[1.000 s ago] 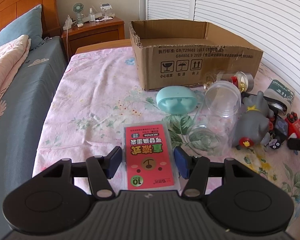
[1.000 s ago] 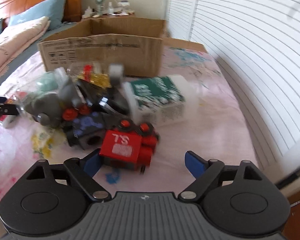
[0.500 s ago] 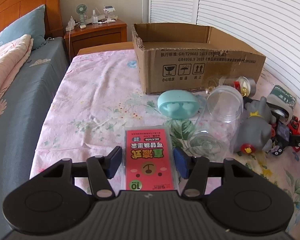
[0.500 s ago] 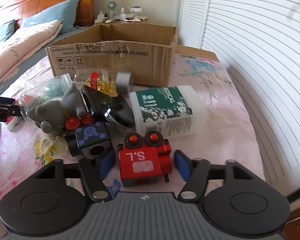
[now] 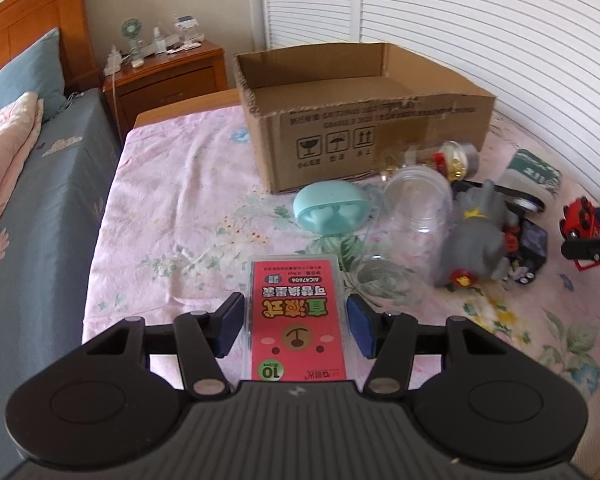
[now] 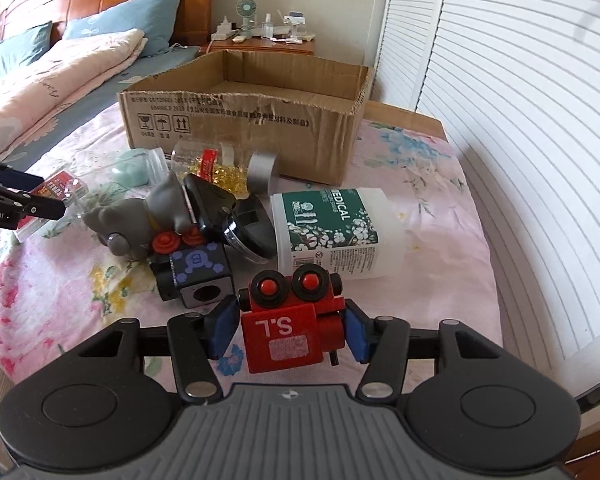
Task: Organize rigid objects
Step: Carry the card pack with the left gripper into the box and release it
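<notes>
My left gripper [image 5: 296, 326] is shut on a clear flat case with a red label [image 5: 297, 320] and holds it above the floral sheet. My right gripper [image 6: 286, 330] is shut on a red toy train block marked "S.L" [image 6: 290, 330], lifted just off the bed. It also shows at the right edge of the left wrist view [image 5: 580, 216]. An open cardboard box [image 5: 380, 132] stands behind the pile and also shows in the right wrist view [image 6: 240, 120].
On the sheet lie a mint earbud case [image 5: 330, 208], a clear jar [image 5: 414, 216], a grey elephant toy [image 5: 474, 236], a black toy block [image 6: 194, 274], a white medical bottle [image 6: 332, 232] and a jar of yellow capsules [image 6: 220, 160]. A bed [image 5: 28, 200] lies left, a nightstand [image 5: 164, 76] behind.
My right gripper has closed on the red train block and lifted it. My left gripper has risen with the red-label case in it.
</notes>
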`<state>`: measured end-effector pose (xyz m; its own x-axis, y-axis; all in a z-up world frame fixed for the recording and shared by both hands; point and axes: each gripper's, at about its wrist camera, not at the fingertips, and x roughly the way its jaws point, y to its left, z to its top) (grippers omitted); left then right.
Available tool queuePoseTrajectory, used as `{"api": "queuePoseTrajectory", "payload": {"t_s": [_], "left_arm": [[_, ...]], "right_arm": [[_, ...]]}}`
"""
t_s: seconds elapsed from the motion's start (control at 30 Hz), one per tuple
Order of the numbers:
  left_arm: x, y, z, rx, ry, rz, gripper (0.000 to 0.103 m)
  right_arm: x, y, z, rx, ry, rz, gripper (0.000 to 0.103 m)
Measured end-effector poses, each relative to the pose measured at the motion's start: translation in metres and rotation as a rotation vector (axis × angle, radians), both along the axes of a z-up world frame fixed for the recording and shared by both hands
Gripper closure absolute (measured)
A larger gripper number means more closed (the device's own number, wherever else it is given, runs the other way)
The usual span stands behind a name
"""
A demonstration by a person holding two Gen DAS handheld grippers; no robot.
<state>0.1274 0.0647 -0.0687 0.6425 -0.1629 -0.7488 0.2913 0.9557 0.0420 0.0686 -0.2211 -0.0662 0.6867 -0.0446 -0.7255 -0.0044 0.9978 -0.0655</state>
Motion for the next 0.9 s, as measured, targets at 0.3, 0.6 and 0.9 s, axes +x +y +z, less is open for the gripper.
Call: {"api": "queuePoseTrajectory", "payload": {"t_s": [0.3, 0.6, 0.9], "left_arm": [[-0.002, -0.004, 0.027, 0.004, 0.001, -0.067, 0.048], [0.026, -0.014, 0.065, -0.007, -0.059, -0.123, 0.048], [0.094, -0.036, 0.093, -0.056, -0.106, -0.154, 0.048]], "right_arm": [[-0.002, 0.001, 0.029, 0.006, -0.022, 0.035, 0.043], [0.020, 0.002, 0.066, 0.019, -0.077, 0.084, 0.043], [0.066, -0.006, 0.088, 0.034, -0.106, 0.089, 0.043]]}}
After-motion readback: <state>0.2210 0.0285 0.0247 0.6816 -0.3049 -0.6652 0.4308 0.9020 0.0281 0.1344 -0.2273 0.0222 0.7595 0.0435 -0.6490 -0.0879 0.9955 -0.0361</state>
